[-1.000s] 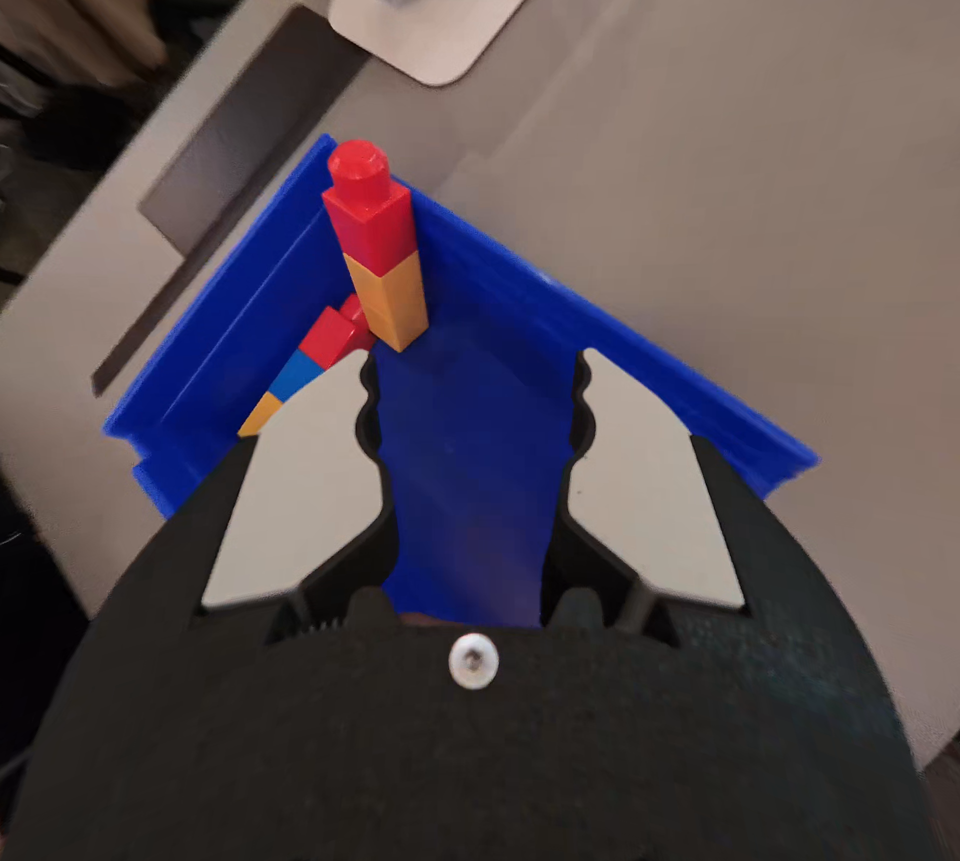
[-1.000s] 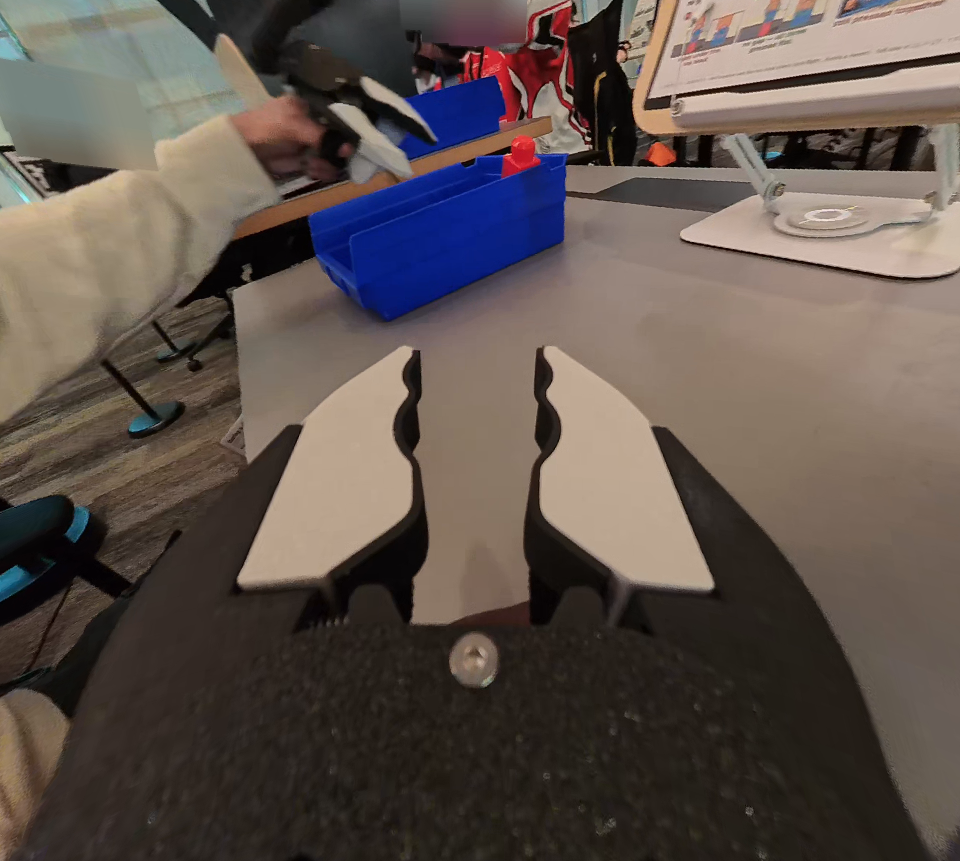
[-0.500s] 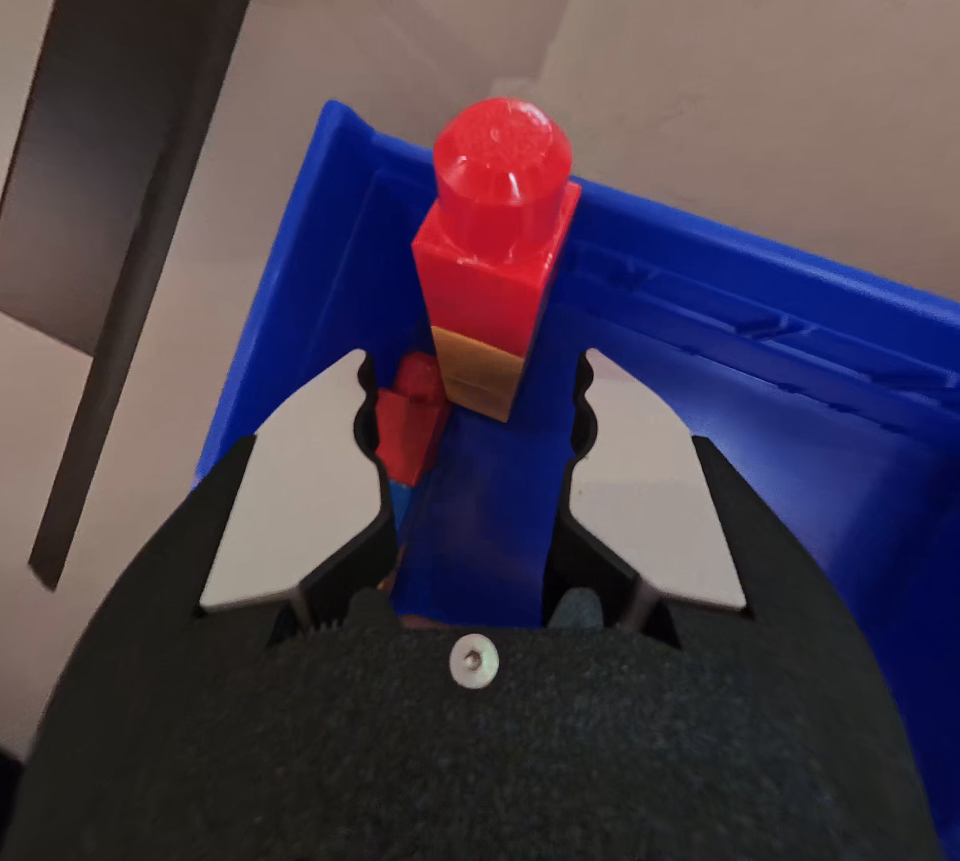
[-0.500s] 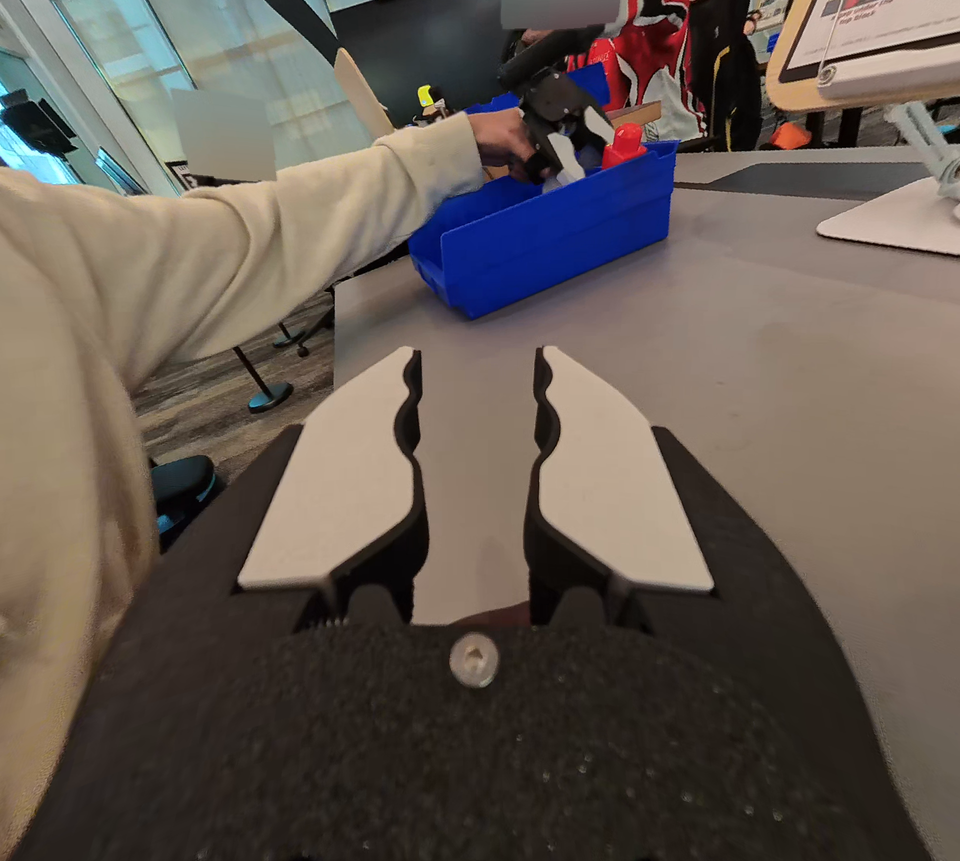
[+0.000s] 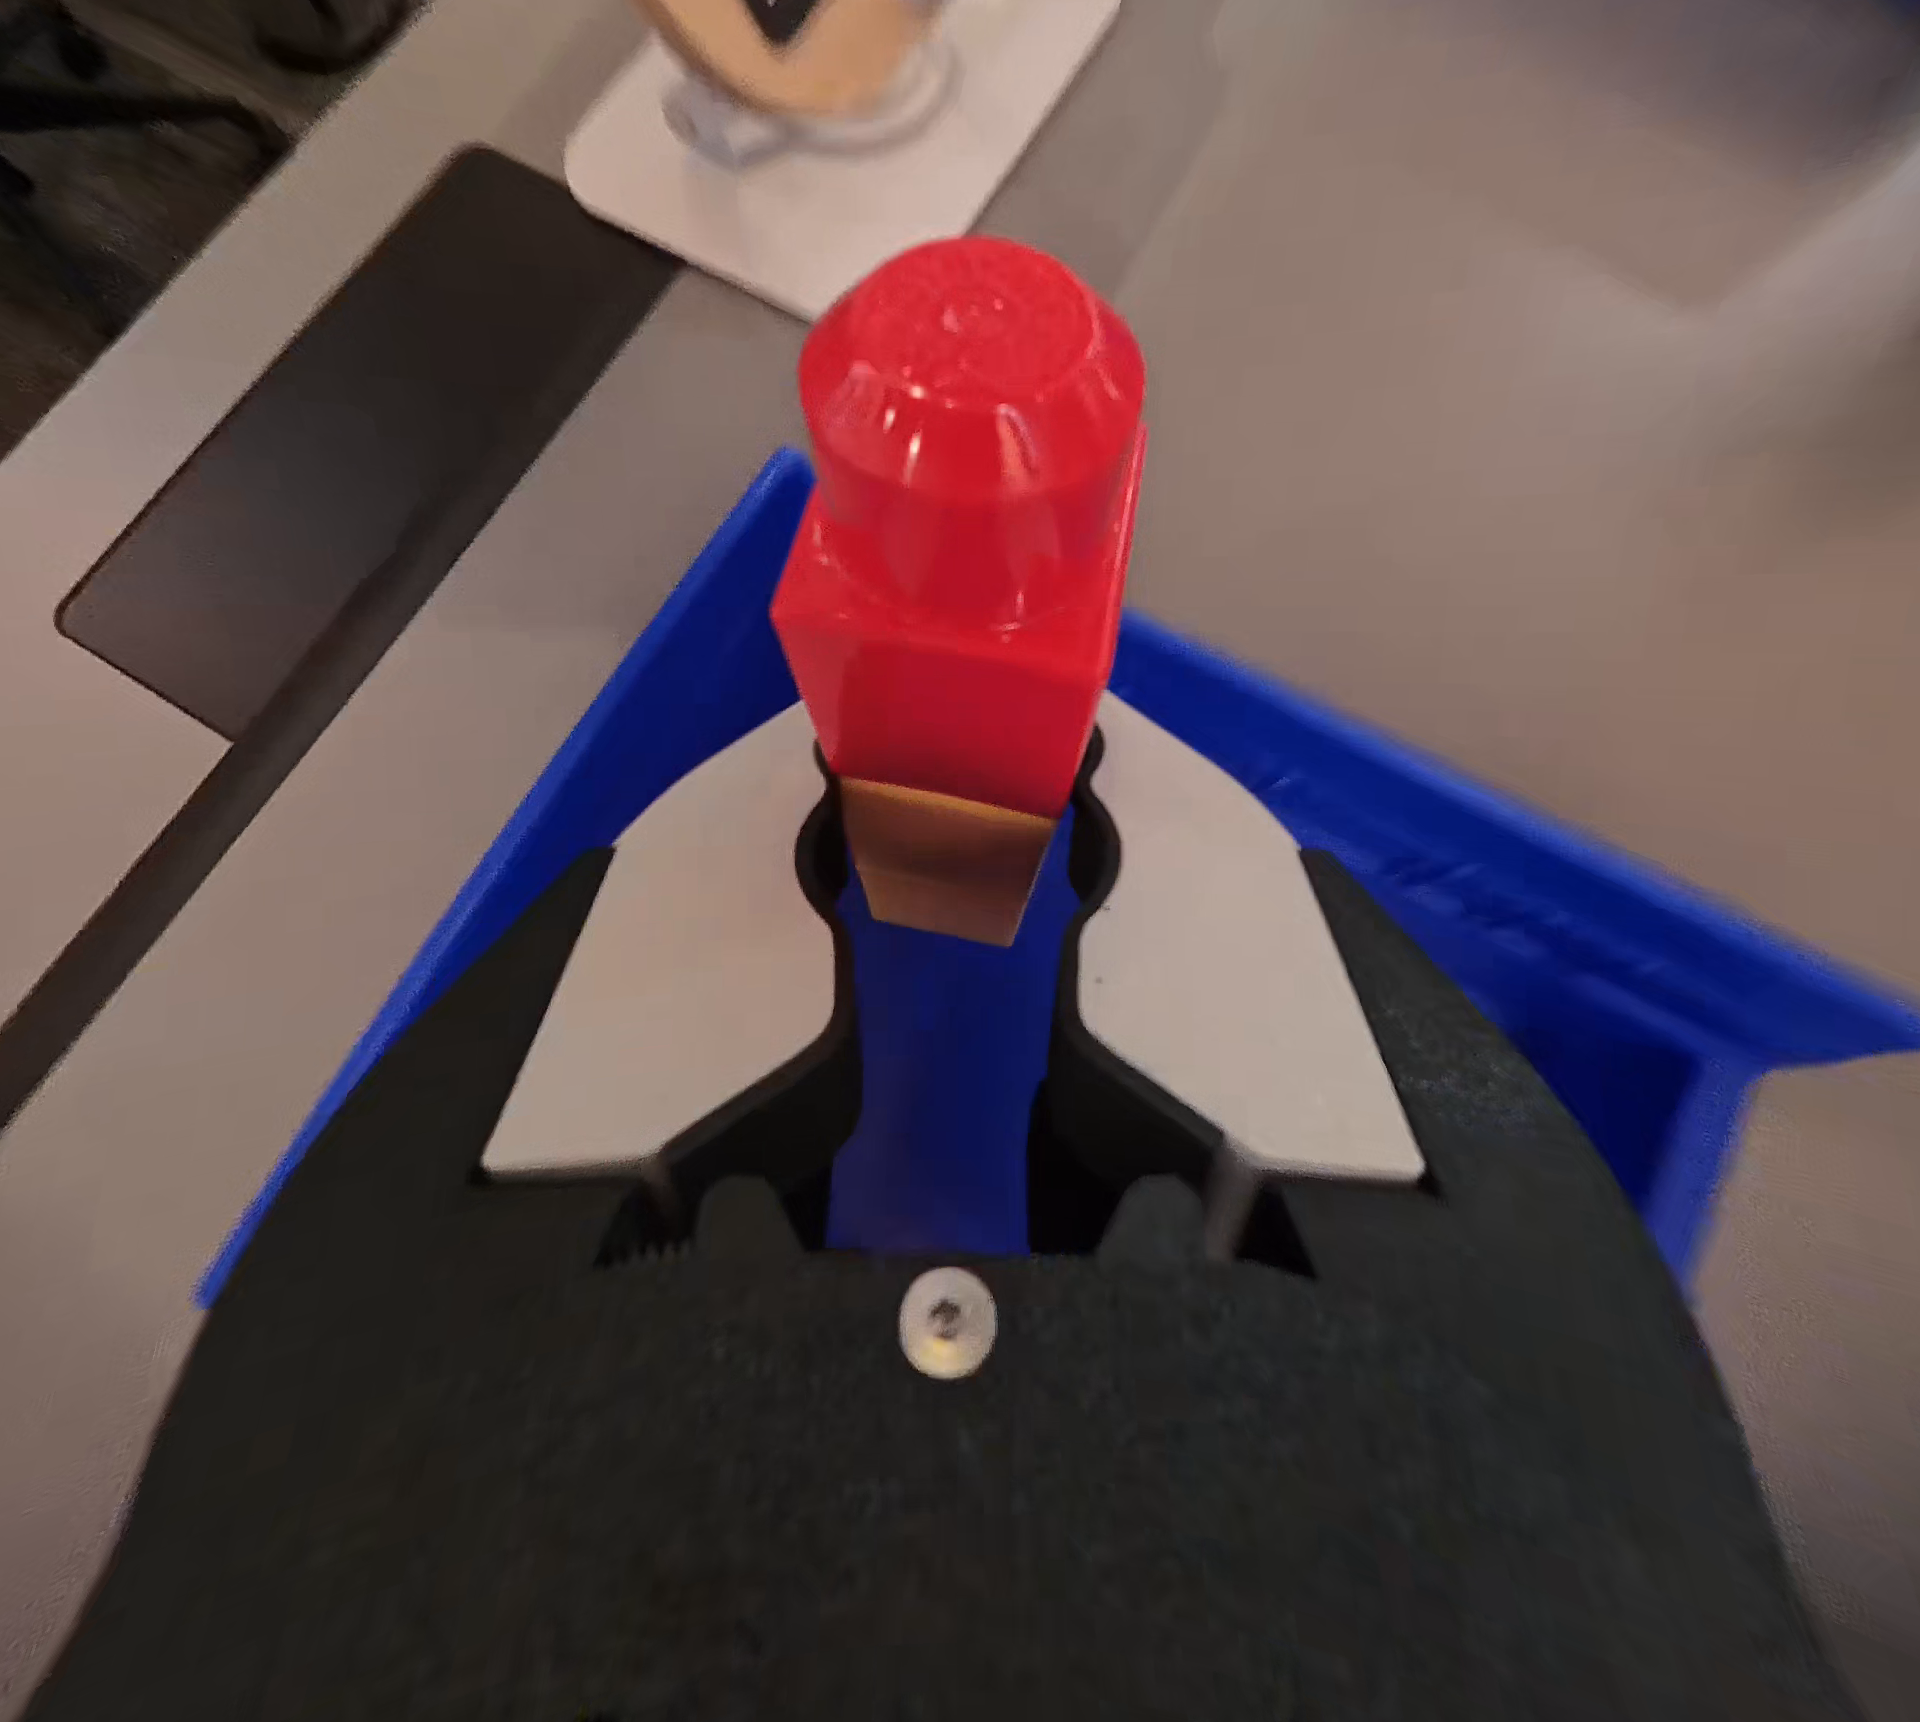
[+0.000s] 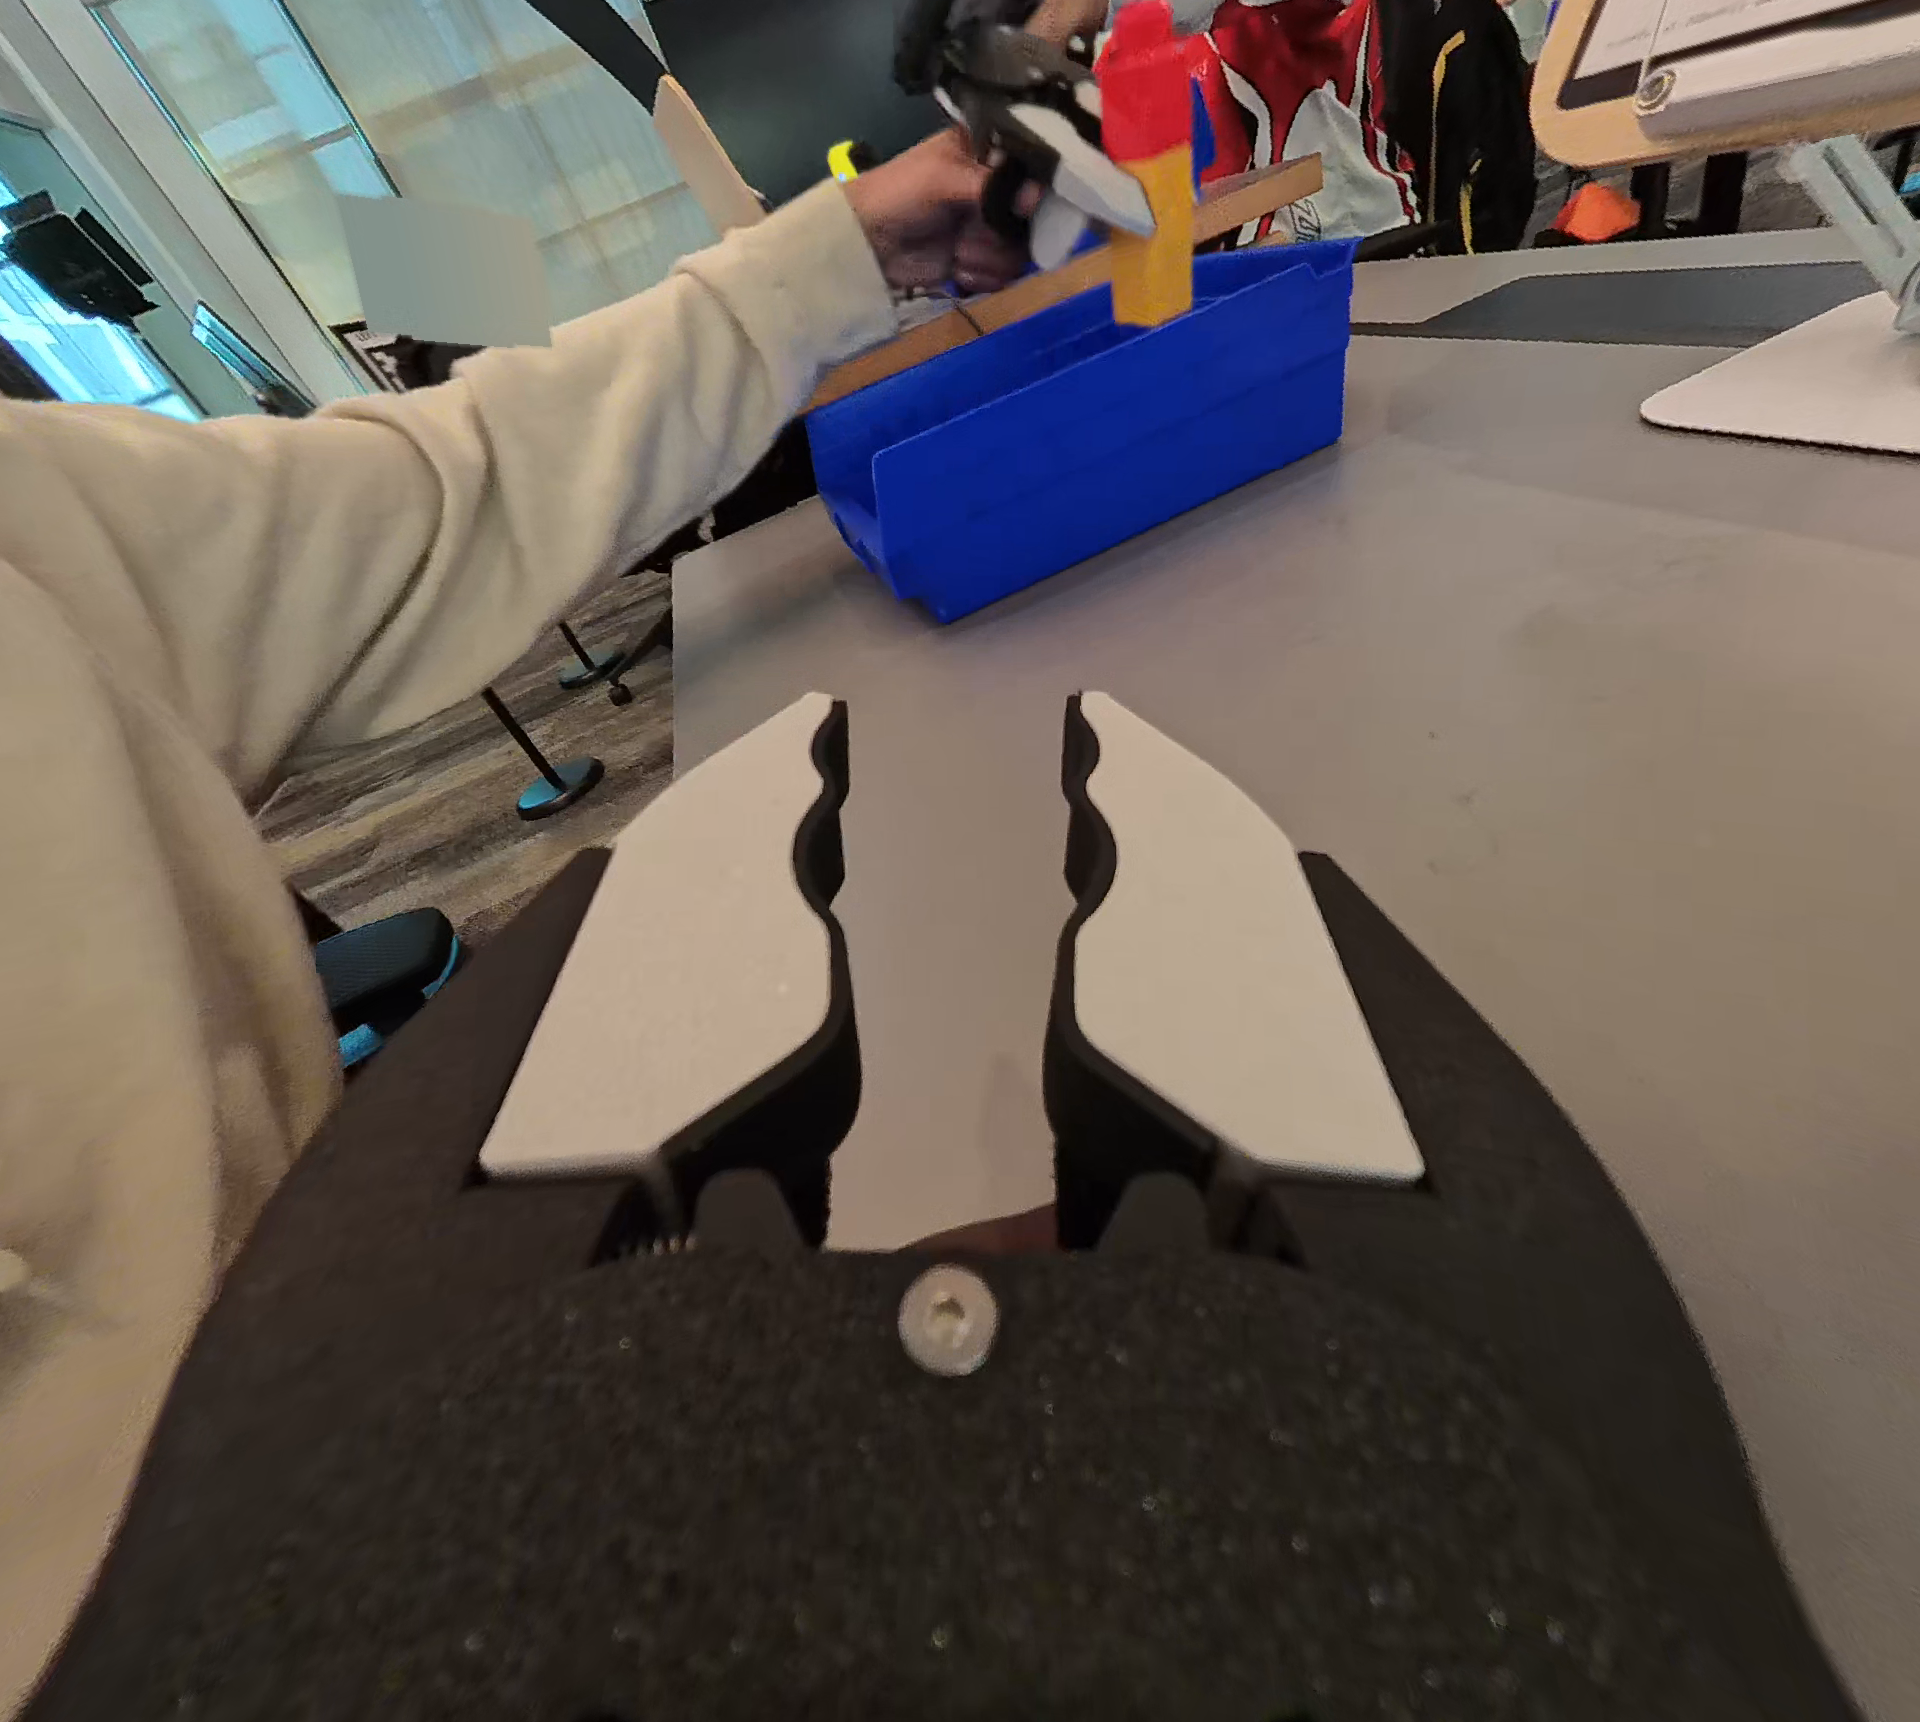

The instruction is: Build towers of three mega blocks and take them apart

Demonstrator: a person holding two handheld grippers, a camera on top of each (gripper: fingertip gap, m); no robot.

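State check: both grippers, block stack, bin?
Left gripper: shut on the block stack, fingers against its sides.
Block stack: red block on an orange one, upright, lifted above the bin.
Blue bin: sits on the grey table, open top; contents hidden in these views.
Right gripper: open, nothing between its fingers, over the table.
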